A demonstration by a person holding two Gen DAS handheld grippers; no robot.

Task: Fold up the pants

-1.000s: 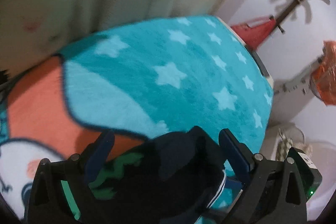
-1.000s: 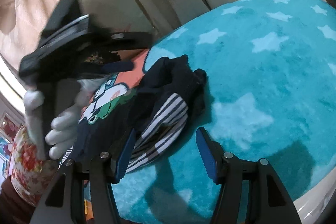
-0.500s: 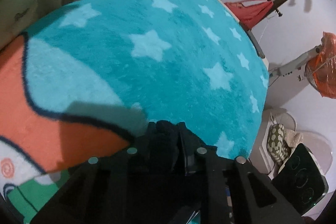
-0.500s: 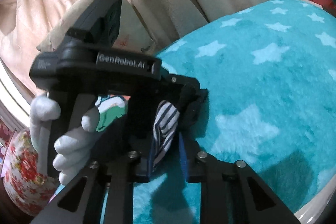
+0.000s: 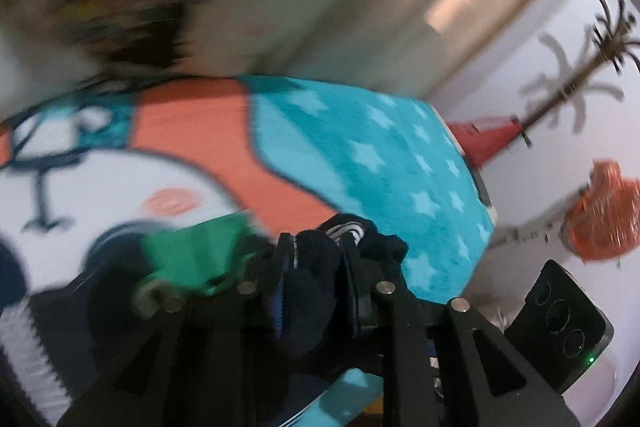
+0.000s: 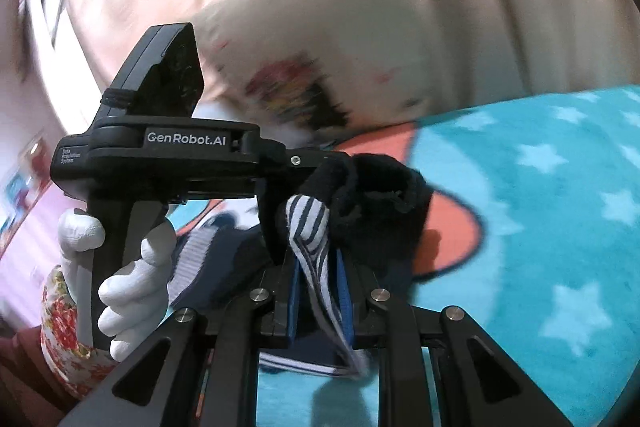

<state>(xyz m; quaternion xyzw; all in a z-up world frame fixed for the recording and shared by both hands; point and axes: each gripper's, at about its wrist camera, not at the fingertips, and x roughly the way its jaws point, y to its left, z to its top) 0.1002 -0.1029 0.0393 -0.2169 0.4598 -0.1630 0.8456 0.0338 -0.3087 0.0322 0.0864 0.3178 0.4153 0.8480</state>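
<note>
The fold looks barely begun. The pants (image 6: 372,195), dark navy with a striped white band, are a bunched heap on the blanket (image 6: 540,227), with no flat, squared-off layer to be seen anywhere. Their one end is raised just above the blanket's orange patch, and the rest trails down onto the blanket toward the person.

The right gripper (image 6: 320,291) is clamped on the striped band, its blue pads pressed against the cloth from both sides. The left gripper (image 5: 316,267) is closed on a dark wad of the same garment right beside it; from the right camera it (image 6: 280,179) shows side-on, held by a white-gloved hand (image 6: 120,267) over the blanket.

By my reading, nearly everything remains: spreading the pants flat on the blanket, laying leg on leg, then doubling them over. The blur hides which part of the garment each gripper holds.
</note>
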